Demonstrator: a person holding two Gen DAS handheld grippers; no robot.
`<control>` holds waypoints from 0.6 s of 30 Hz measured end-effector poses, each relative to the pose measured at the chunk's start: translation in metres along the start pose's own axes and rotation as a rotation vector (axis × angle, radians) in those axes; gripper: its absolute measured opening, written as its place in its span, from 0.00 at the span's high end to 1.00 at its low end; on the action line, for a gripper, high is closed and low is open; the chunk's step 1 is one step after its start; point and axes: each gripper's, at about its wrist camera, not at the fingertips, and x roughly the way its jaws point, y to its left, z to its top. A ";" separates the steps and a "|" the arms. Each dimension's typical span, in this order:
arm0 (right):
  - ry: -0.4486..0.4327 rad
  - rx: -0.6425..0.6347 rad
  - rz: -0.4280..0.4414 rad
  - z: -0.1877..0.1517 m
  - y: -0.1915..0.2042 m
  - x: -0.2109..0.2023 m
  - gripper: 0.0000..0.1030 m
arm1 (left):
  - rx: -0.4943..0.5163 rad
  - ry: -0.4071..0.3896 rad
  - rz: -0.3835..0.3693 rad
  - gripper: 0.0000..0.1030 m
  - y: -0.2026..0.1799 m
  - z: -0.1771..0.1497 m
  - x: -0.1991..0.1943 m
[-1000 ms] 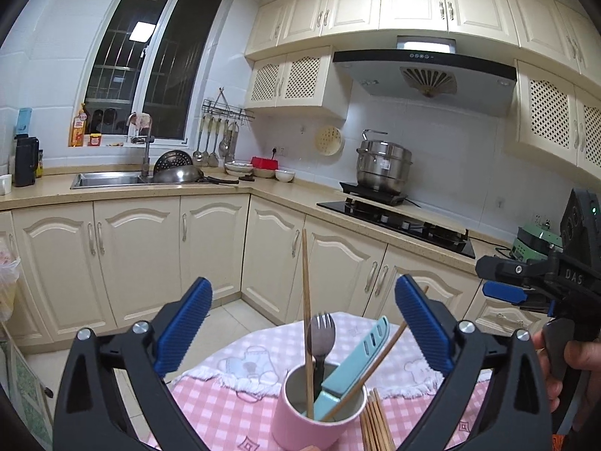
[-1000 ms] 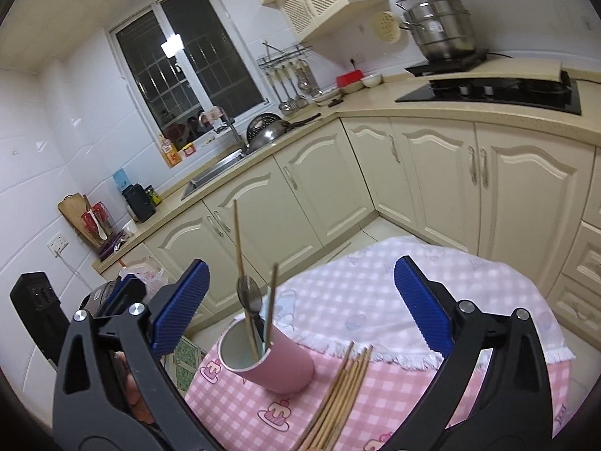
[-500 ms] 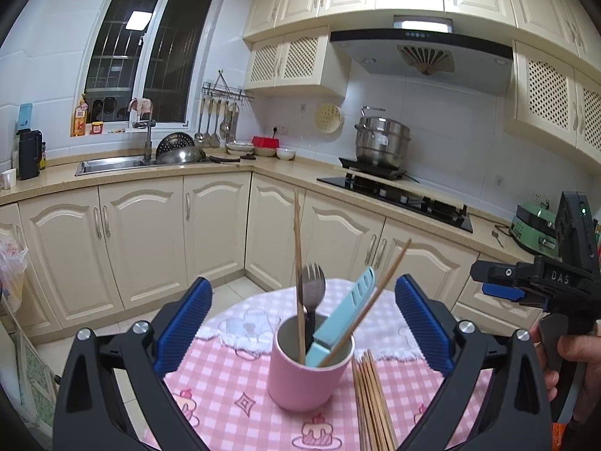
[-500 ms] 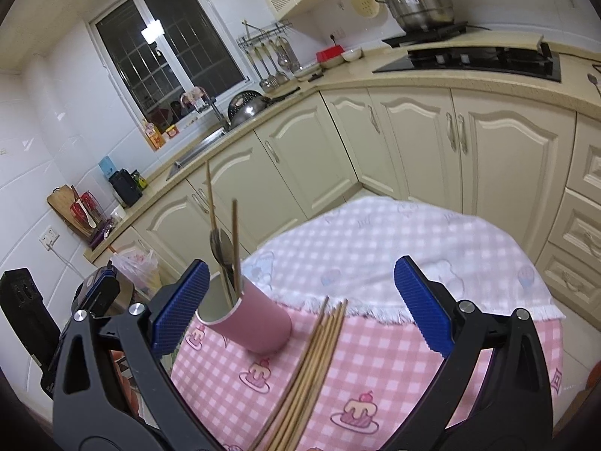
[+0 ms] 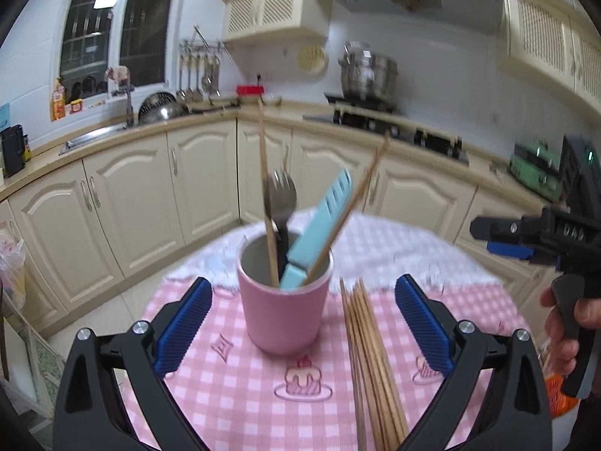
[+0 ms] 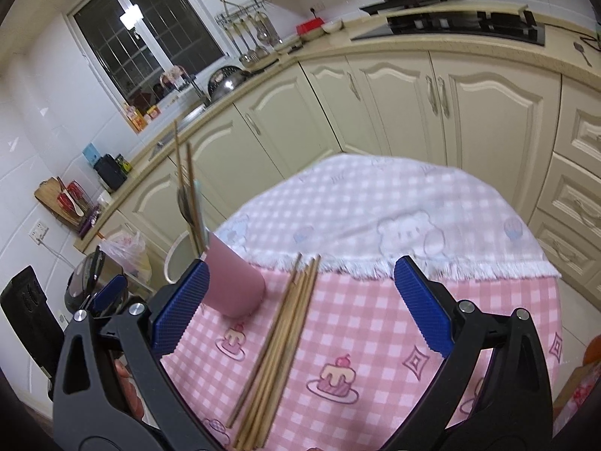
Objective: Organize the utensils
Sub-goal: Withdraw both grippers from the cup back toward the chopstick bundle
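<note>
**Cup and sticks on the pink table**

The left claw (image 5: 300,319) is wide open and holds nothing. The pink cup (image 5: 283,306) stands between its blue pads, not touching them. A fork (image 5: 281,197), a blue tool (image 5: 319,225) and two sticks stand in it. More chopsticks (image 6: 280,342) lie just right of the cup. The right claw (image 6: 300,300) is wide open above them, empty.

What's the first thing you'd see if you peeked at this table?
Probably the pink cup standing on the checked tablecloth, stuffed with a fork, a light blue knife and two chopsticks. Right beside it, a bundle of loose chopsticks lies flat on the cloth.
</note>
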 end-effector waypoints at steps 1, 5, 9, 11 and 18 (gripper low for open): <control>0.010 0.003 -0.005 -0.003 -0.002 0.002 0.06 | 0.015 0.021 0.002 0.07 -0.003 -0.003 0.004; 0.050 0.017 -0.021 -0.014 -0.009 0.009 0.06 | 0.055 0.108 0.001 0.07 -0.012 -0.018 0.022; 0.086 0.024 -0.038 -0.026 -0.016 0.015 0.06 | 0.085 0.194 0.014 0.07 -0.016 -0.034 0.043; 0.102 0.027 -0.047 -0.030 -0.019 0.017 0.06 | 0.085 0.224 0.015 0.07 -0.015 -0.041 0.050; 0.147 0.030 -0.073 -0.041 -0.023 0.026 0.06 | 0.104 0.304 0.015 0.07 -0.016 -0.056 0.069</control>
